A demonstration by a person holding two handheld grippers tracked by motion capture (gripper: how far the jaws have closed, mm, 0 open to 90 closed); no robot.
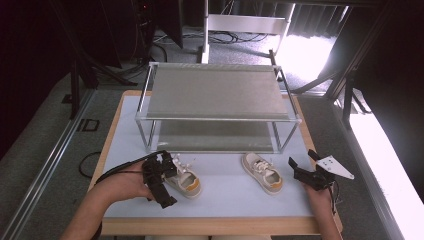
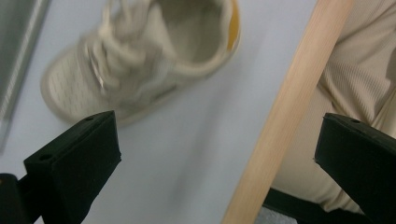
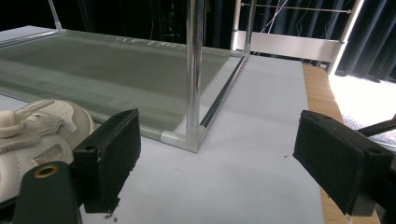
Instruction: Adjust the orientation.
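- Sitting at the far half of the table [image 1: 210, 200]: a two-tier shoe rack [image 1: 215, 95], both shelves bare; two shoes on the white mat in front of it.
- Lying front-left: left shoe [image 1: 184, 180], long axis diagonal, toe toward the rack, orange heel toward the table's near edge. Lying front-right: right shoe [image 1: 262, 172], same kind of diagonal, toe toward the rack.
- Hovering just left of the left shoe, close or touching: left gripper [image 1: 159, 181], clearly the nearer tool to that shoe. From the left gripper view, shoe [image 2: 140, 60] up and ahead of the jaws, not between them; jaws spread wide, holding nothing.
- Waiting near the right shoe's heel side, apart from it: right gripper [image 1: 310, 175], jaws spread, empty, aimed toward the rack's front right post [image 3: 194, 70]; shoe toe [image 3: 42, 126] beside its left jaw.
- Judging next move: swing left jaws across the left shoe's width, not along its length.
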